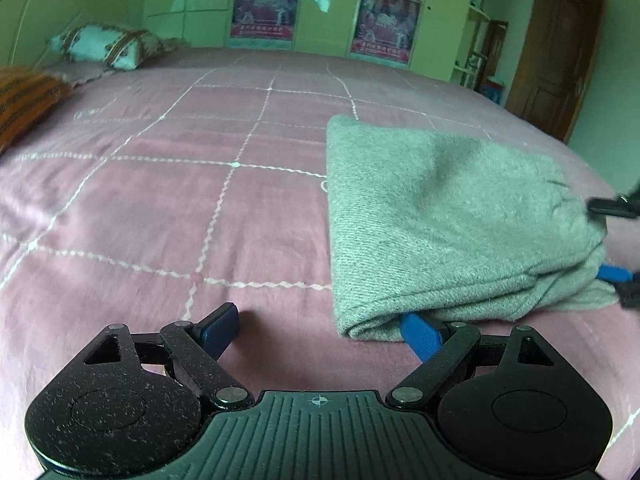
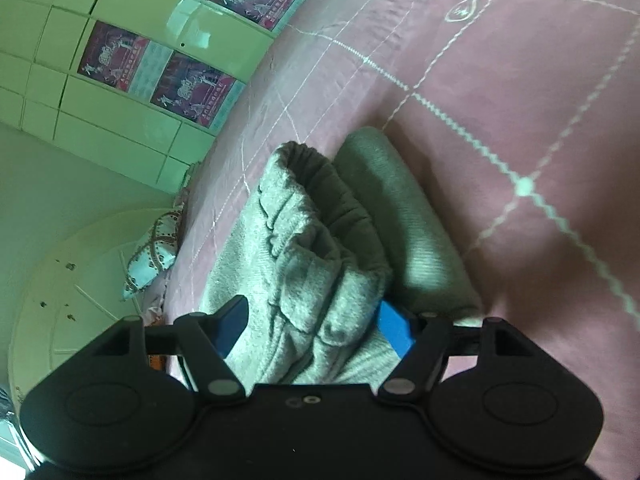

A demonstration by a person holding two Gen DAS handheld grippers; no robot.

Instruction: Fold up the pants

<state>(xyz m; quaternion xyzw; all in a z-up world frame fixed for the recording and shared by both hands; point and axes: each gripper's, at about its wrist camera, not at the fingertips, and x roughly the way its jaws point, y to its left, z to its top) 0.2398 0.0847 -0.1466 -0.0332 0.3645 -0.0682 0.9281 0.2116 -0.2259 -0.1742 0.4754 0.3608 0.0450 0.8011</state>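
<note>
- Left wrist view: your left gripper [image 1: 320,330] sits low over the pink quilted bedspread [image 1: 160,200] with its jaws spread wide; the right-hand blue finger [image 1: 420,334] is tucked under the near corner of the grey pants [image 1: 448,220], while the other finger lies bare on the bedspread.
- The pants lie folded into a thick rectangle at about 2 o'clock from that gripper.
- At 3 o'clock in this view, your right gripper [image 1: 612,240] meets the far edge of the pants.
- Right wrist view: your right gripper [image 2: 312,328] has its jaws apart, straddling the bunched, gathered waistband end of the pants [image 2: 304,248]; whether the pads press the cloth, you cannot tell.
- A patterned pillow [image 1: 108,46] rests at 11 o'clock by the green wall.
</note>
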